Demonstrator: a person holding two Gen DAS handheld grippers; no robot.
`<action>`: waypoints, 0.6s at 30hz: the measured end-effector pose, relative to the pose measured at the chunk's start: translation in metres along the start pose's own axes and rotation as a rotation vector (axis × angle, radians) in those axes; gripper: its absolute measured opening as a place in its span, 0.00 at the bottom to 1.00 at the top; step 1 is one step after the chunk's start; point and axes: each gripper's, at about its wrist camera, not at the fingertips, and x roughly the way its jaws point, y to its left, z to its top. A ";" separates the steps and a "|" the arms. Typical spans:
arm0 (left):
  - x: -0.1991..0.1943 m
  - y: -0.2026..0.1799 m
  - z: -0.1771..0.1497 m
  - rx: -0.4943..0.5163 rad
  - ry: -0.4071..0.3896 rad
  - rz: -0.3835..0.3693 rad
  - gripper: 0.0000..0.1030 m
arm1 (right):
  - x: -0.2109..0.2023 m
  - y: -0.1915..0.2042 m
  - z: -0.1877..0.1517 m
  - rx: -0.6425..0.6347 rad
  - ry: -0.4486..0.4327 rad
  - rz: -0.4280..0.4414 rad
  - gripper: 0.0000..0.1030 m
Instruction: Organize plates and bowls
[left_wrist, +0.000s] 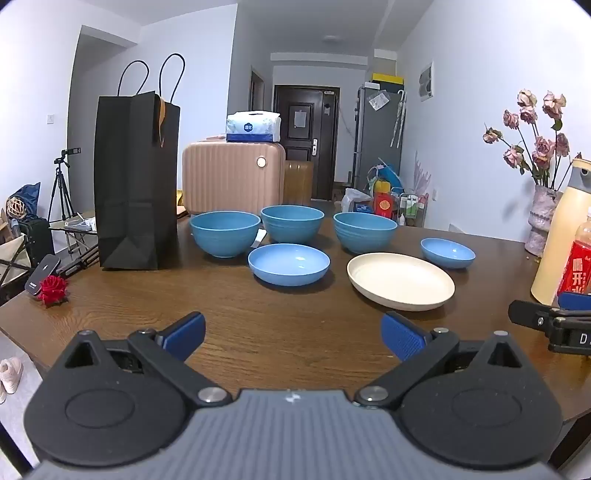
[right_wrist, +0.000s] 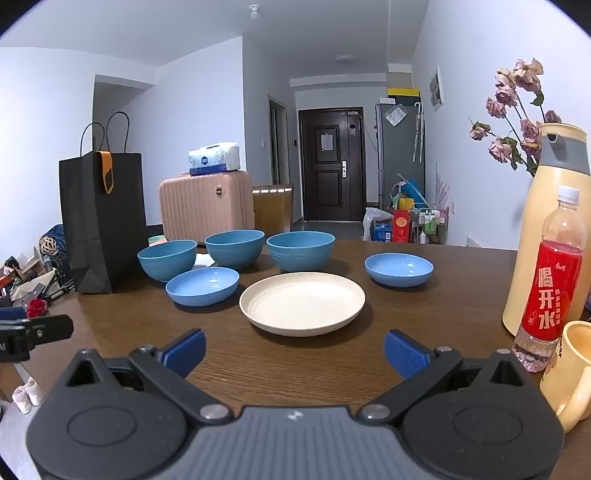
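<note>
Three deep blue bowls stand in a row at the far side of the brown table (left_wrist: 258, 325): left bowl (left_wrist: 224, 233), middle bowl (left_wrist: 292, 223), right bowl (left_wrist: 365, 231). In front of them lie a shallow blue dish (left_wrist: 289, 263), a cream plate (left_wrist: 400, 280) and a smaller blue dish (left_wrist: 447, 252). My left gripper (left_wrist: 293, 334) hovers over the near table edge, open and holding nothing. My right gripper (right_wrist: 294, 350) is open too, just short of the cream plate (right_wrist: 302, 302), with the blue dishes (right_wrist: 202, 286) (right_wrist: 399, 269) on either side of the plate.
A tall black paper bag (left_wrist: 136, 181) stands at the table's left. On the right are a yellow flask (right_wrist: 550, 236), a red-labelled bottle (right_wrist: 552, 291), a yellow mug (right_wrist: 570, 369) and a vase of dried roses (left_wrist: 541, 218). A red rose (left_wrist: 52, 290) lies near the left edge.
</note>
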 end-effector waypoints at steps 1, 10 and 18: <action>0.000 0.000 0.000 -0.003 0.001 -0.008 1.00 | 0.000 0.000 0.000 0.001 0.000 0.000 1.00; -0.002 0.004 0.007 -0.016 0.002 0.000 1.00 | -0.003 0.000 0.002 -0.002 0.001 0.005 1.00; -0.004 0.003 0.004 -0.020 -0.004 0.004 1.00 | -0.005 0.004 0.001 -0.006 -0.002 0.008 1.00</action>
